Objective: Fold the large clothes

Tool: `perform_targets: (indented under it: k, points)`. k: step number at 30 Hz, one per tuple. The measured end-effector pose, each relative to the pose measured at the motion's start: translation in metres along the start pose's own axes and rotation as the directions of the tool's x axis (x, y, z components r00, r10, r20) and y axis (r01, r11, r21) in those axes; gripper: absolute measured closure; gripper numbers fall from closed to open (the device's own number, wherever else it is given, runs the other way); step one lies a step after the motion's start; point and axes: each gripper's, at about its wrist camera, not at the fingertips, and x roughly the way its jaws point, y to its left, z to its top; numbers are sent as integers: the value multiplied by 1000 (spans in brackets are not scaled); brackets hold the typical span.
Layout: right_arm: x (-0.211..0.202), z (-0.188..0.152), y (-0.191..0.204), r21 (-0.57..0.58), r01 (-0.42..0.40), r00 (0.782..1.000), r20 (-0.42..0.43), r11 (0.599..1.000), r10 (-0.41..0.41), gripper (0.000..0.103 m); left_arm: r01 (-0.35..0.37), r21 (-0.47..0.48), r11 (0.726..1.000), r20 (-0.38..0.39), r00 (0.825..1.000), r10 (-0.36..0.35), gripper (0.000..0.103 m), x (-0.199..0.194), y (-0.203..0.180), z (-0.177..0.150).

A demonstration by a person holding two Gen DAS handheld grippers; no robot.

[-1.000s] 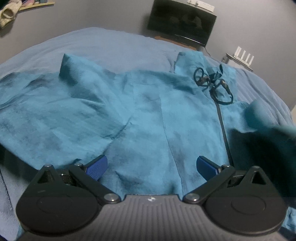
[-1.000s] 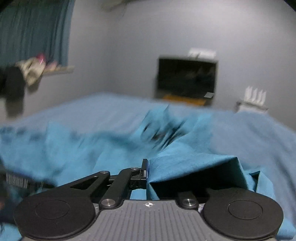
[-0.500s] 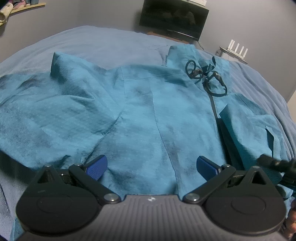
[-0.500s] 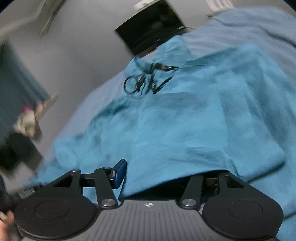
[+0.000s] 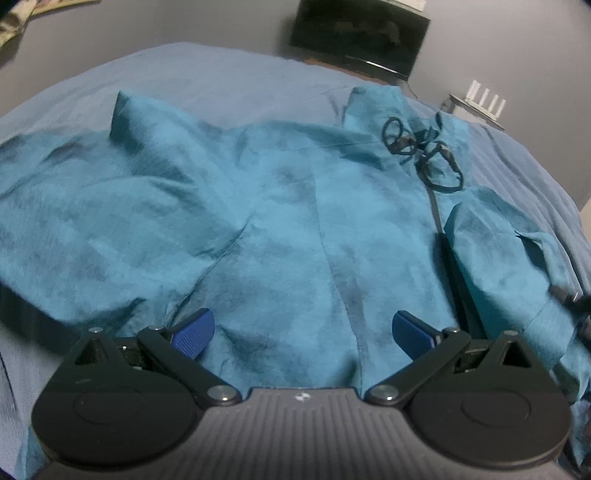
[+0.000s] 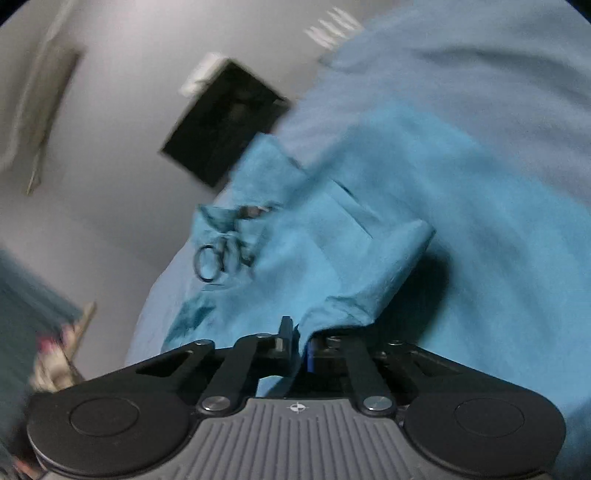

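A large teal garment (image 5: 280, 229) lies spread on a blue bed (image 5: 229, 70), with a black drawstring (image 5: 424, 151) coiled near its far right end. My left gripper (image 5: 301, 330) is open and empty, hovering over the garment's near edge. My right gripper (image 6: 299, 349) is shut on a fold of the teal garment (image 6: 332, 258) at its right side. The right gripper's tip shows at the right edge of the left wrist view (image 5: 570, 295).
A black TV (image 5: 360, 35) stands against the grey wall beyond the bed, with a white router (image 5: 484, 101) on a shelf to its right. Clothes hang at the far left (image 6: 55, 354). The blue sheet (image 6: 480, 92) extends right of the garment.
My right gripper closed on the garment's right edge; its jaws stood apart half a second ago. The right side of the garment has been laid down. My left gripper stays open and hardly moved.
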Motion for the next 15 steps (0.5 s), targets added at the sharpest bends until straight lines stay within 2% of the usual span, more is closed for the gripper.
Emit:
perform_targets:
  k: [2,4,7,9,11,12,13,15]
  points:
    - [1,3,40,-168,-40,999,17,985,44,98,-7,-16,1000,2,1000,7,0,0,4,1]
    - [6,1,82,-316,-90,995,4,945,96,98,-10,-44,999,18,1000,11,0,-2,9,2]
    - [14,-19,138,-509,-162,985,-40,845,165,95,-28,-94,995,66,997,35,0,-9,17,5]
    - [23,-38,162,-589,-210,977,-106,780,183,94,-45,-121,992,121,991,60,0,-18,23,7]
    - [32,-58,173,-638,-245,969,-186,730,163,89,-53,-148,988,191,978,81,0,-28,28,8]
    - [35,-65,174,-650,-256,965,-218,715,146,88,-53,-161,986,218,972,88,0,-32,31,9]
    - [40,-72,173,-656,-262,960,-249,708,125,81,-48,-177,983,242,966,91,0,-36,34,9]
    - [42,-80,164,-646,-291,943,-319,706,97,74,-37,-199,979,266,960,90,0,-39,39,10]
